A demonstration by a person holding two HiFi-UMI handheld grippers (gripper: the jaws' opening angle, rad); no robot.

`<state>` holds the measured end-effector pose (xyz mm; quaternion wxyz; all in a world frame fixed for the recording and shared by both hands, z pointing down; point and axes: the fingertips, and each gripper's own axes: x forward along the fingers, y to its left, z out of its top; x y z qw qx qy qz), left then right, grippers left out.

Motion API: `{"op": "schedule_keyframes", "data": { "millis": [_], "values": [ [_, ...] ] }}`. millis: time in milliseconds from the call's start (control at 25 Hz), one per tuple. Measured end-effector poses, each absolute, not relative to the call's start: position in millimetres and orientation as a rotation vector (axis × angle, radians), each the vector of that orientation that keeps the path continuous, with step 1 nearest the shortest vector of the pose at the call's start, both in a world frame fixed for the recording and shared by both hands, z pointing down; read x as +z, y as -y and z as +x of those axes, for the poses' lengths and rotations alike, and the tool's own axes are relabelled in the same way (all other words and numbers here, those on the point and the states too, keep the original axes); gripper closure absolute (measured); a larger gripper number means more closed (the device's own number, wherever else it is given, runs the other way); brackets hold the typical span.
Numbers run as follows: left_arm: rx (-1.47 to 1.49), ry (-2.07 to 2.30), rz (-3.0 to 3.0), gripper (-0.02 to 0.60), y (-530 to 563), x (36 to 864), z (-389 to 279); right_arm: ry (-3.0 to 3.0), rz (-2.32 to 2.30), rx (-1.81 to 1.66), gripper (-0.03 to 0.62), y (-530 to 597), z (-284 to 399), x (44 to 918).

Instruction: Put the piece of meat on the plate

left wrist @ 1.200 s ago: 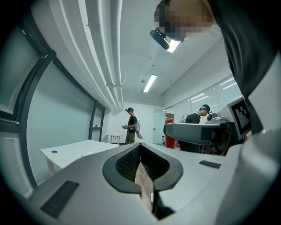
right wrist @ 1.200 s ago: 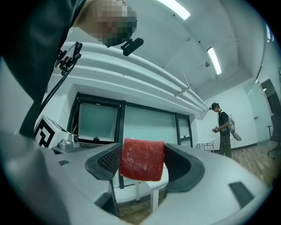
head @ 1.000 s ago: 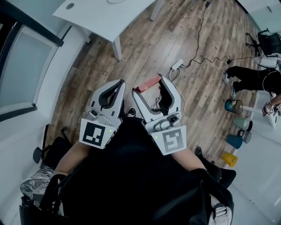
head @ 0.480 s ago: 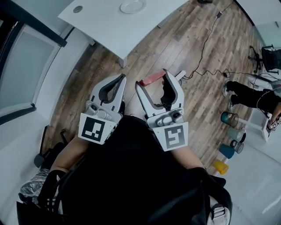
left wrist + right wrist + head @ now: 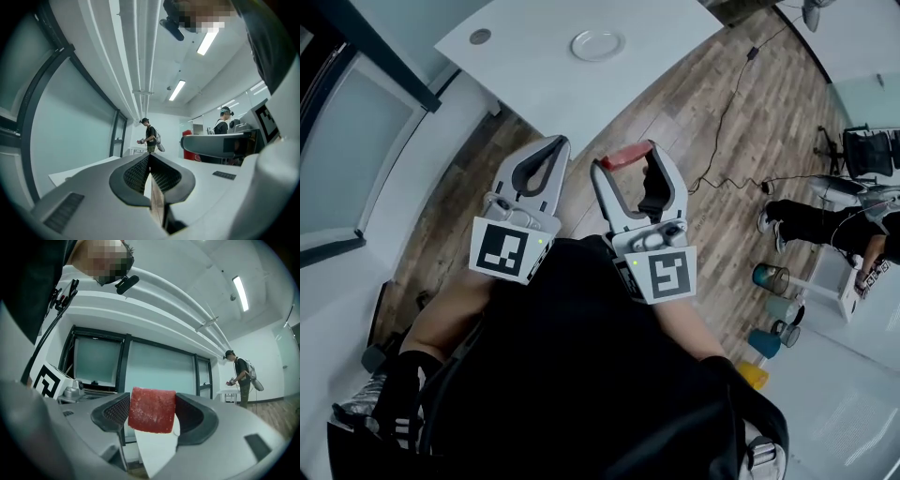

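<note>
Piece of meat: red block, clamped between jaws of right gripper, held in air in front of person's chest. Plate: white, on white table, ahead of both grippers, well apart from meat. Left gripper: jaws pressed together, nothing between them, just beside right gripper. Wooden floor below; coloured cups at right.

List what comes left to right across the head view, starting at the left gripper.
left gripper → plate → piece of meat, held by the right gripper → cable → office chair
</note>
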<state>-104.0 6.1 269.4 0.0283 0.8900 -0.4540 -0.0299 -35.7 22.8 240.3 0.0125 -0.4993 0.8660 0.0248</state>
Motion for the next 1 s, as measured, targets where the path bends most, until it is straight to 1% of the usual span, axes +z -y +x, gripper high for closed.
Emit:
{"op": "schedule_keyframes", "data": {
  "millis": [280, 520, 680, 1000],
  "values": [
    [-0.119, 1.408, 2.735, 0.577, 27, 270, -103, -2.679, -1.571, 0.025, 0.290, 14, -29, 246],
    [-0.068, 1.417, 2.712, 0.577, 50, 277, -82, -2.670, -1.610, 0.012, 0.290, 42, -2, 258],
    [-0.025, 1.461, 2.694, 0.578, 83, 280, -72, -2.689, -1.599, -0.026, 0.290, 77, 9, 270],
    [0.044, 1.521, 2.649, 0.577, 152, 293, -33, -2.713, -1.524, -0.065, 0.292, 153, 44, 279]
  ]
}}
